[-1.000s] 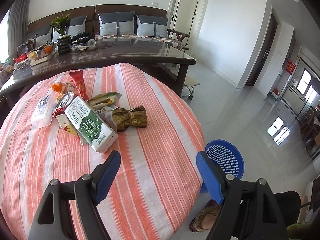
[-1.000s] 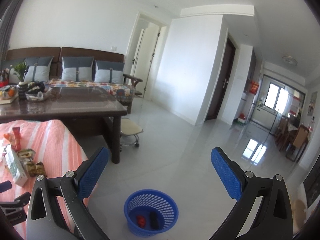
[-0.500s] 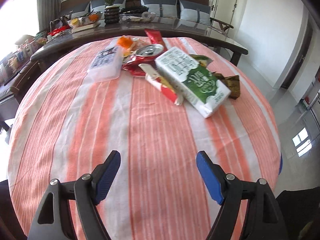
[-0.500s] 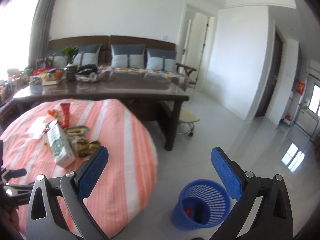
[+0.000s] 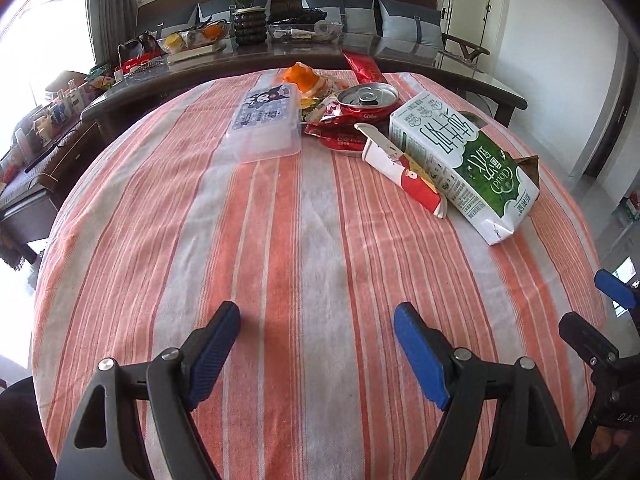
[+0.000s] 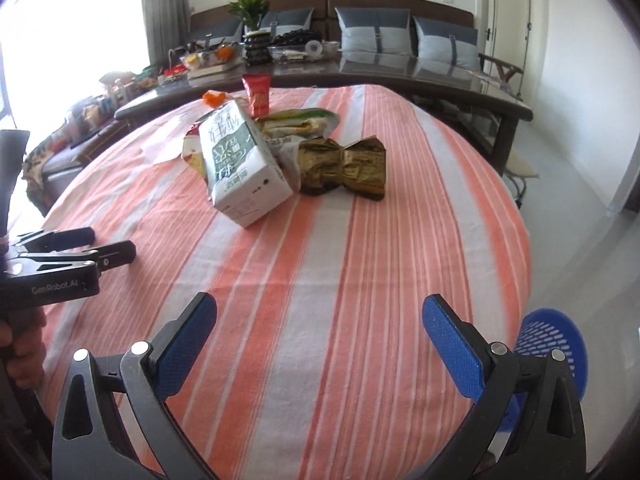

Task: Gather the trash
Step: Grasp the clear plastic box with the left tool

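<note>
A heap of trash lies on the round table with the orange-striped cloth (image 5: 280,240): a green and white milk carton (image 5: 464,156) on its side, a red can (image 5: 366,100), a red and white wrapper (image 5: 404,176), a clear plastic box (image 5: 264,124) and orange peel (image 5: 300,74). In the right wrist view the carton (image 6: 240,164) lies beside a gold crumpled wrapper (image 6: 344,164) and a red packet (image 6: 257,94). My left gripper (image 5: 316,348) is open and empty above the near cloth. My right gripper (image 6: 320,340) is open and empty over the table's near edge. A blue trash basket (image 6: 552,344) stands on the floor at right.
A long dark table (image 6: 360,72) with fruit, boxes and a plant stands behind the round table, with a sofa and grey cushions (image 6: 372,34) beyond. The left gripper shows at the left edge of the right wrist view (image 6: 76,256). Grey tiled floor (image 6: 580,184) lies to the right.
Both grippers have swung left from the floor and basket toward the table. The trash heap now lies ahead of both. Both stay open and empty.
</note>
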Motion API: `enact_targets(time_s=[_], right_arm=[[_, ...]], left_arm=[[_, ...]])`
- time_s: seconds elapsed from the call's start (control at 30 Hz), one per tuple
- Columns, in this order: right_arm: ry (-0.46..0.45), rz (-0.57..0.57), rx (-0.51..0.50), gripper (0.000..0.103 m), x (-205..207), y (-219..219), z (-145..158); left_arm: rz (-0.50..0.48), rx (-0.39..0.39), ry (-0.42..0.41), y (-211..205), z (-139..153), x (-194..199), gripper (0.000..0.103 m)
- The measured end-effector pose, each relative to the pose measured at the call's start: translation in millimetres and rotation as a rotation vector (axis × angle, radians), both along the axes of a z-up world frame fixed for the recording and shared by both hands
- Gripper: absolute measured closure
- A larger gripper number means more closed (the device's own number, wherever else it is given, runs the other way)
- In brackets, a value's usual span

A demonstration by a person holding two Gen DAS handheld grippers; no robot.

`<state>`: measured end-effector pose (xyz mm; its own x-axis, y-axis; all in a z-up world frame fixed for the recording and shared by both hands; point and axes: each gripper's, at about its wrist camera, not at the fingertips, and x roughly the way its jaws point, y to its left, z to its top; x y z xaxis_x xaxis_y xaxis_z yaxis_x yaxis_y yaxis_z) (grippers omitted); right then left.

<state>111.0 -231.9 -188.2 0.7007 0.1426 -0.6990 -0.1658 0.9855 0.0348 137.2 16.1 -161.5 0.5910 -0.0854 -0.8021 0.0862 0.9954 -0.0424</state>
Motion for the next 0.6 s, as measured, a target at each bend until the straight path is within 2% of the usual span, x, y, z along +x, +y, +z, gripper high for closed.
enact_targets(time_s=[0.13, 0.33, 0.47, 0.6], right_arm=[[0.007, 0.013, -0.007, 0.001, 0.0, 2.5, -0.7], [0.044, 0.024, -0.016, 0.001, 0.6, 8.1, -10.6], [0.047, 0.042, -0.046, 0.001, -3.2, 16.0, -14.1], [0.044, 0.057, -0.052, 0.001, -5.2, 17.9, -14.5]], left_arm=[[-0.007, -0.017, -0.010, 16.4, 8.1, 29.5, 0.022], [-0.060, 0.015, -0.010, 28.6, 12.4, 95.4, 0.022], [-0.045, 0.021, -0.022, 35.8, 14.2, 124.3, 0.022], [-0.028, -0.010, -0.024, 43.1, 12.9, 142.8, 0.022]])
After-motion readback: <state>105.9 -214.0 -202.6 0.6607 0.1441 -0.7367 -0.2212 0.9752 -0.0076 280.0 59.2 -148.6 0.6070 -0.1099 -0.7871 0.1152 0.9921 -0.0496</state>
